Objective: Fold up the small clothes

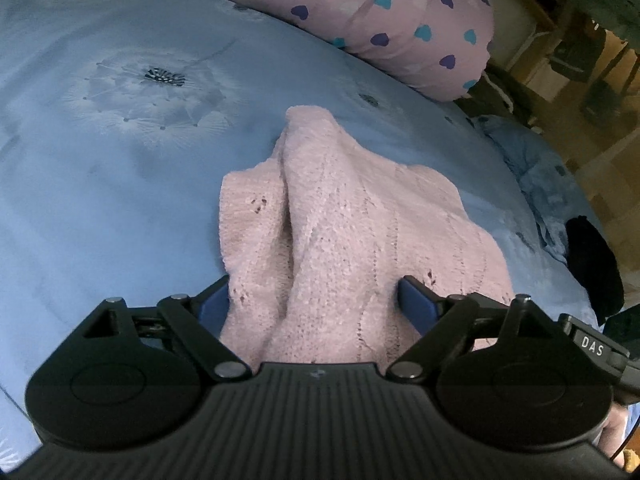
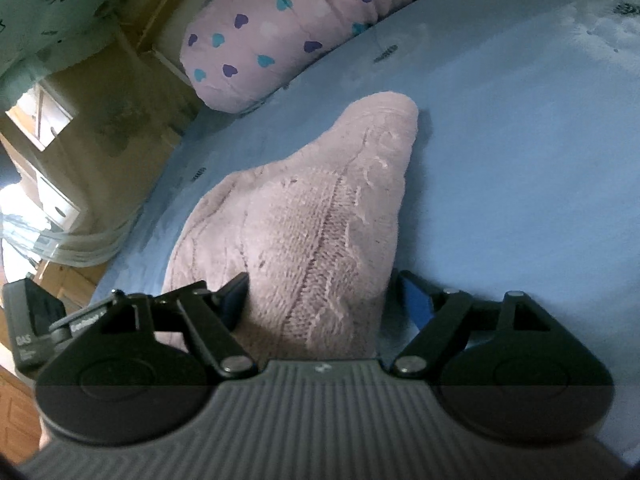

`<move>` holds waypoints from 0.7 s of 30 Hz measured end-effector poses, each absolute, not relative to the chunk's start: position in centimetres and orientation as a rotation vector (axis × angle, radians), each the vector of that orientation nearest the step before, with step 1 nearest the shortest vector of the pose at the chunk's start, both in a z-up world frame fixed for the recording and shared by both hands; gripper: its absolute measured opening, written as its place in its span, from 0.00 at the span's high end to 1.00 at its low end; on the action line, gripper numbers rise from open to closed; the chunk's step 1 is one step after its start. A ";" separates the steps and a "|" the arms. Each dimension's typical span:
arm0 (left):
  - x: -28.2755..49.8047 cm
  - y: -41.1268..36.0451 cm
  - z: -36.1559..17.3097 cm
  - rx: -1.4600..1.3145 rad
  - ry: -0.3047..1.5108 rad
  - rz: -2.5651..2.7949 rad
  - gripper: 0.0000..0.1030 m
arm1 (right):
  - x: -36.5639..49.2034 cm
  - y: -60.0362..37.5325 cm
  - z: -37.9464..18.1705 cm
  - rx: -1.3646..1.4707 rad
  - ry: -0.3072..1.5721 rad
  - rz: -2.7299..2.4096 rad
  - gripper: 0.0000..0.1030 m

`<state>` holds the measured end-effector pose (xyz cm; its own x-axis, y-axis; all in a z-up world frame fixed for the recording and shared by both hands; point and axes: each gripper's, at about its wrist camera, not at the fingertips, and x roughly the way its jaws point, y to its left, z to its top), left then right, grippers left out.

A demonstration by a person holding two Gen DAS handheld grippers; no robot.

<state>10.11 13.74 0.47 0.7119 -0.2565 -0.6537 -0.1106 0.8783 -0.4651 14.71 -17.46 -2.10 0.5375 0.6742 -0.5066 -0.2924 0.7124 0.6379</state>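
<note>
On the blue bed point(image 1: 100, 208), toward twelve o'clock from both released claws, left claw point(image 1: 316, 300) and right claw point(image 2: 320, 296), the pink knitted garment point(image 1: 344, 216) is lying bunched, so folding is seeming only partly done.

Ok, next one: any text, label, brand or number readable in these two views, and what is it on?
"DAS": white letters on a small black block at the right edge of the left wrist view.
"DAS" or "GAS": first letter unclear, on a black box at the left edge of the right wrist view; the smaller lines beneath are too blurred to read.
One longer word on the grey bar beside that box: blurred, unreadable.
Nothing else bears text.
</note>
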 end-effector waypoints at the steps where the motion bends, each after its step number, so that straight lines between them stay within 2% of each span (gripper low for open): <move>1: 10.1 13.7 0.4 -0.507 0.783 -0.092 0.13 | 14.7 -17.3 -2.1 0.523 0.813 0.607 0.21; 8: 10.1 13.5 0.1 -0.517 0.777 -0.112 0.13 | 15.1 -16.6 -2.2 0.512 0.818 0.623 0.21; 11: 10.1 13.4 0.0 -0.520 0.773 -0.119 0.16 | 15.3 -16.4 -2.2 0.514 0.819 0.627 0.21; 15: 10.1 13.5 -0.1 -0.543 0.770 -0.127 0.21 | 15.6 -16.2 -2.1 0.524 0.833 0.633 0.31; 19: 10.1 13.5 -0.3 -0.553 0.761 -0.129 0.23 | 15.7 -16.1 -2.1 0.531 0.844 0.636 0.35; 21: 10.0 13.6 -0.3 -0.570 0.755 -0.140 0.31 | 15.7 -16.1 -2.1 0.537 0.845 0.634 0.40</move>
